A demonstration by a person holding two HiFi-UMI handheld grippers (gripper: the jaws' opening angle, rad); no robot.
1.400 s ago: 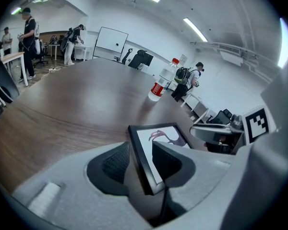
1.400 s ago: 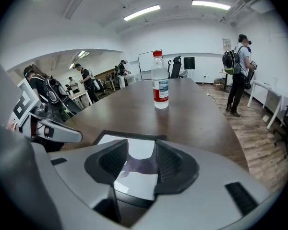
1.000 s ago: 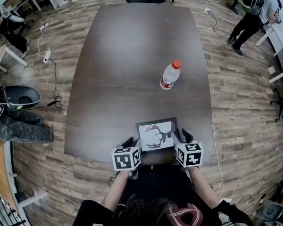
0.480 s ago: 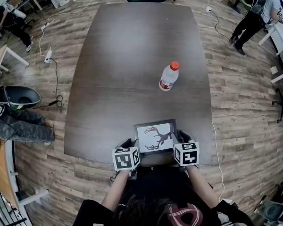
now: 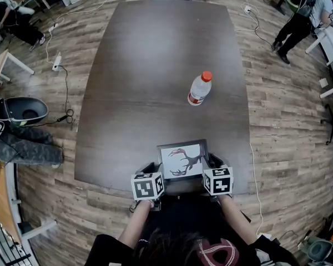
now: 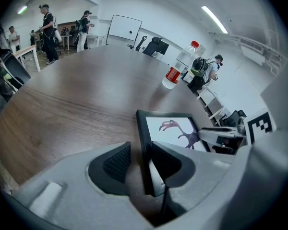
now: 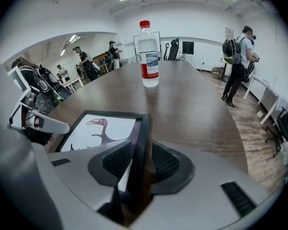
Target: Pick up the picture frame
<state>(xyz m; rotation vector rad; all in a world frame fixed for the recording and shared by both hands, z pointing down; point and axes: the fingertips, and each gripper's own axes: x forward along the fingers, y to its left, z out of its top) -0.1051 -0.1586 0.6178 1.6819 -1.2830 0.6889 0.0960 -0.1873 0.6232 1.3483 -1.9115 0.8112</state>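
The picture frame, black-rimmed with a dark antlered figure on white, lies near the front edge of the dark wooden table. My left gripper sits at its left side. In the left gripper view the frame's left edge stands between the jaws of the left gripper, with a slim gap at the outer pad. My right gripper is at the frame's right side. Its jaws have just been closing, and in the right gripper view the right gripper clasps the frame's right edge.
A clear water bottle with a red cap and red label stands upright at mid-table, beyond the frame and slightly right. The table's front edge runs just under both grippers. People and chairs stand on the wood floor around the table.
The right gripper's jaws have narrowed onto the frame's right edge and the gripper has edged slightly left. The frame has shifted a little. The left gripper has stayed put.
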